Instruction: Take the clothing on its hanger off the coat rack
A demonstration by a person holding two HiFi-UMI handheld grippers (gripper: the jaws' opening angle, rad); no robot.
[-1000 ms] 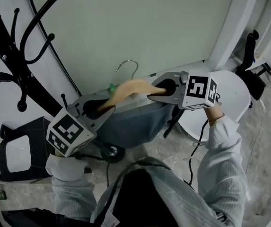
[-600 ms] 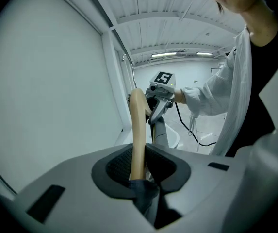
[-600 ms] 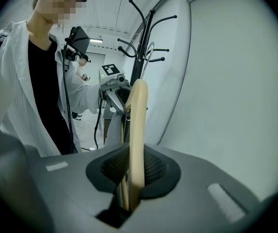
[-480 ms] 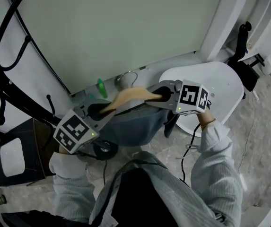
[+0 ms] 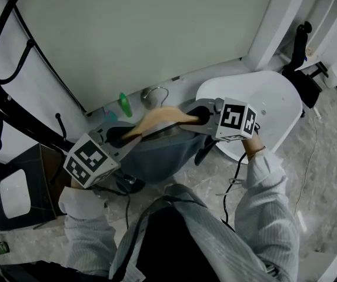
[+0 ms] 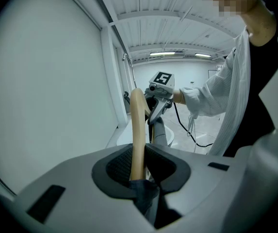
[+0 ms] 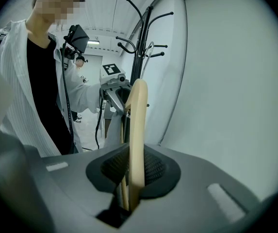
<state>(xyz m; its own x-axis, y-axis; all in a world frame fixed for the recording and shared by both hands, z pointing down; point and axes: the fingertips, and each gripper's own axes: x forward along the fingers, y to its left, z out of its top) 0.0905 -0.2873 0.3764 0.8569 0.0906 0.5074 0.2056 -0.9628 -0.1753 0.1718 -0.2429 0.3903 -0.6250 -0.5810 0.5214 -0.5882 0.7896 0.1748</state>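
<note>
The left claw is clenched on one end of the wooden hanger. In the left gripper view the wood runs right between the two dark pads, and they press on it. A bit of dark cloth is squeezed in there too, just under the wood.

The right claw is clenched on the other end of the hanger. In the right gripper view the pale wood stands up between the pads, and they hold it tight.

The two claws face each other with the hanger stretched between them. The grey clothing hangs down from the hanger, under both claws. The metal hook on top of the hanger is free in the air and is not on any peg.

The black coat rack stands to the left, apart from the hanger. Its curved arms reach up along the pale wall.

A small green bottle stands on the floor by the wall, just behind the hanger. A black box sits low on the left, with something white showing in it. I cannot tell what that white thing is. A white round seat or stand is behind the right claw.
</note>
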